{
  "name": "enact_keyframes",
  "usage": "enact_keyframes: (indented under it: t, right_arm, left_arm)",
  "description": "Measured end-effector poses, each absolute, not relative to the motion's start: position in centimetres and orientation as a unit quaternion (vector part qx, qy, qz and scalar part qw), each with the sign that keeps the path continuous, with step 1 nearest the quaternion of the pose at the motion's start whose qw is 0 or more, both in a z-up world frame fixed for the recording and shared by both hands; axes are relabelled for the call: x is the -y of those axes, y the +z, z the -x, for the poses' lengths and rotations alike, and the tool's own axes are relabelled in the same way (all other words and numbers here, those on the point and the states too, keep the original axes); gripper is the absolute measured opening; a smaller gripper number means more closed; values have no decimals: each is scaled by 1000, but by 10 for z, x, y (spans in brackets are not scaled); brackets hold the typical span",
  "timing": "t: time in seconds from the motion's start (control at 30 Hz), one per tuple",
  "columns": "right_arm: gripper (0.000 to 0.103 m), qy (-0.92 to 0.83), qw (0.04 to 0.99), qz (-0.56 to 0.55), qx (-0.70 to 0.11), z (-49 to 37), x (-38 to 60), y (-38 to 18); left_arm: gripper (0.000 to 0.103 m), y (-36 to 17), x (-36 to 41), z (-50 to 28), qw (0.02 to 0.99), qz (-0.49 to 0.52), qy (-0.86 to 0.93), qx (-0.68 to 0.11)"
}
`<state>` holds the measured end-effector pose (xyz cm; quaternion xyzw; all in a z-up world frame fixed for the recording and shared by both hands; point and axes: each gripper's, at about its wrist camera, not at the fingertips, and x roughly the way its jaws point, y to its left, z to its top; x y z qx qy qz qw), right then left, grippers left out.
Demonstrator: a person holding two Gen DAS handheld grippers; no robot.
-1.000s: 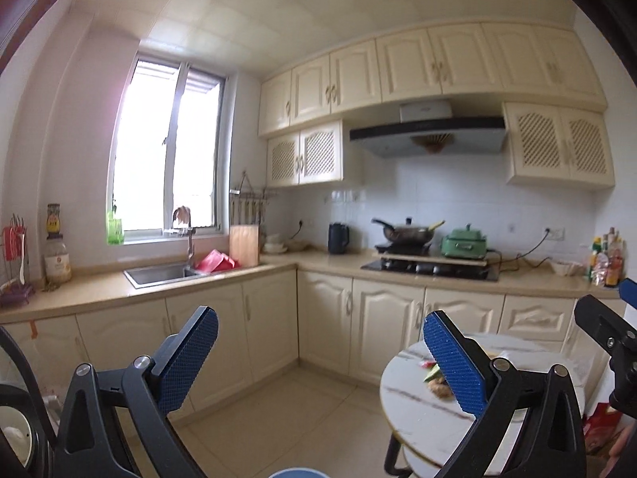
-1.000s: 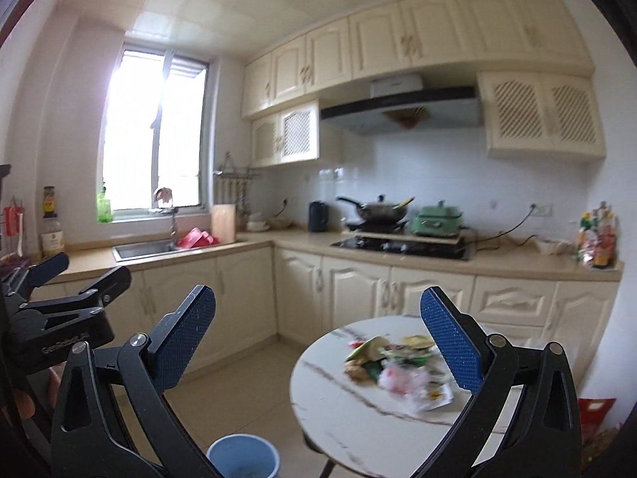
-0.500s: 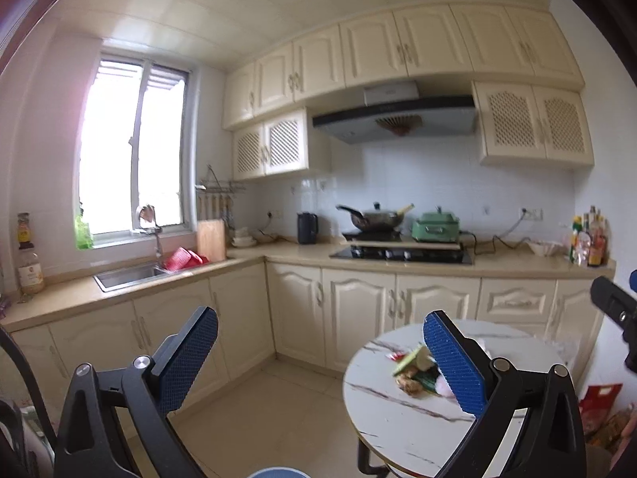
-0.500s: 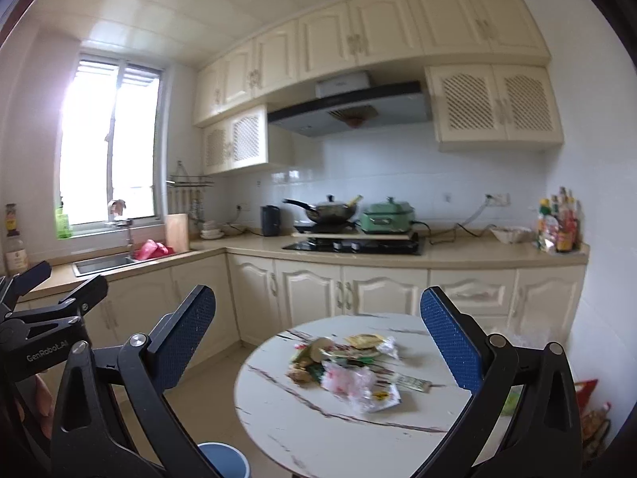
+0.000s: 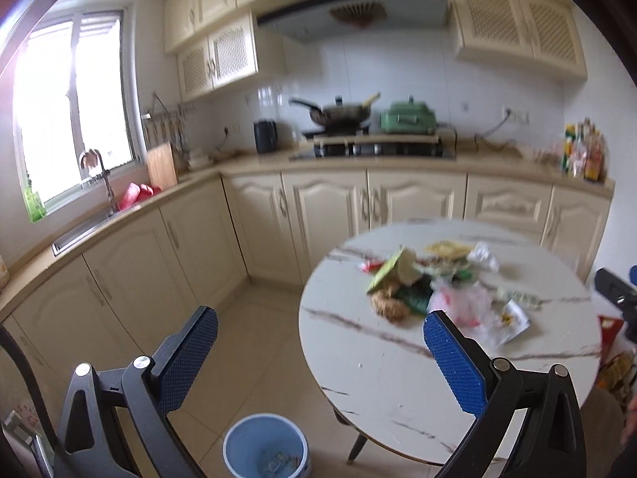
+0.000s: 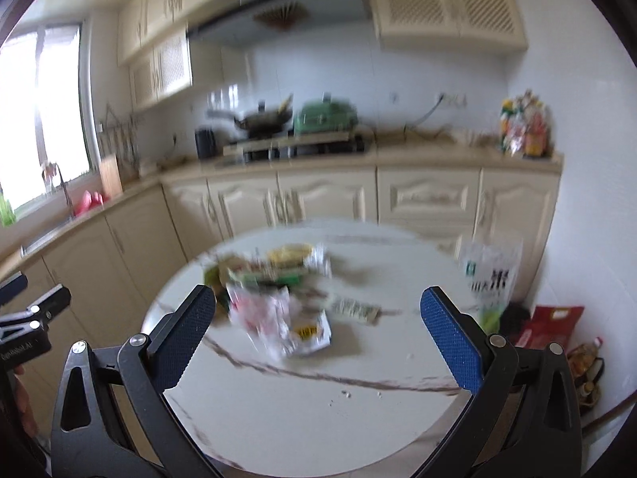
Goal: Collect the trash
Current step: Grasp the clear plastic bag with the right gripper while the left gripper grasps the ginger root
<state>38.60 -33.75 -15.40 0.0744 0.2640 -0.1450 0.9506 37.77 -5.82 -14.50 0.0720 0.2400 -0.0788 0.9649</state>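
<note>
Here — marble table, cream kitchen cabinets

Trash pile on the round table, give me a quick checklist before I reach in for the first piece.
1. Left gripper open and holding nothing: ok.
2. Right gripper open and holding nothing: ok.
3. Trash pile ahead of the right gripper, not yet between its fingers: ok.
4. Blue bin on the floor beside the table, mouth open: ok.
5. Sharp view of single pieces: not ok, right wrist picture is blurred.
6. Which piece lies loose on top: cannot tell.
</note>
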Motion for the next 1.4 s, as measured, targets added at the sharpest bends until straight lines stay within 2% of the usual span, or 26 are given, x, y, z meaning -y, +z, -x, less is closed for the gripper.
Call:
enact_keyframes:
  t: [0.27,0.63,0.83,1.1,1.17,1.3,1.33,1.37,1.4]
  right_arm:
    - [103,-84,921,-63,-375,-486,327,-238]
    - [103,-82,880,-80,-461,-577,322,-308]
    - [97,-46,885,-122,-447,-562,338,-314]
    - [97,-69,901,-132,-408,-536,362,-291]
    - [97,-67,904,-136,-401,-533,367,-288]
    - [97,-67,905,-141,-396,-530,371,-286]
    - [97,-66,904,-142,-398,-531,373,-286]
    - [97,-66,903,-141,-399,-531,374,-286]
    - [97,-66,904,-143,-397,-530,375,-286]
  left_arm:
    - [102,-151,78,-465,951,-74,-71,-291]
    - [102,-181,87,-534,937,-61,-94,-332]
    - [102,-198,109,-571,919,-36,-133,-371]
    - [102,-221,157,-618,898,-58,-151,-409]
    - [100,-229,163,-632,891,-57,-147,-426]
    - [88,-241,168,-653,882,-52,-145,-445]
    - [82,-243,168,-657,880,-46,-152,-449]
    - [82,-244,169,-659,881,-46,-155,-445]
    - [74,-245,170,-659,882,-49,-159,-442]
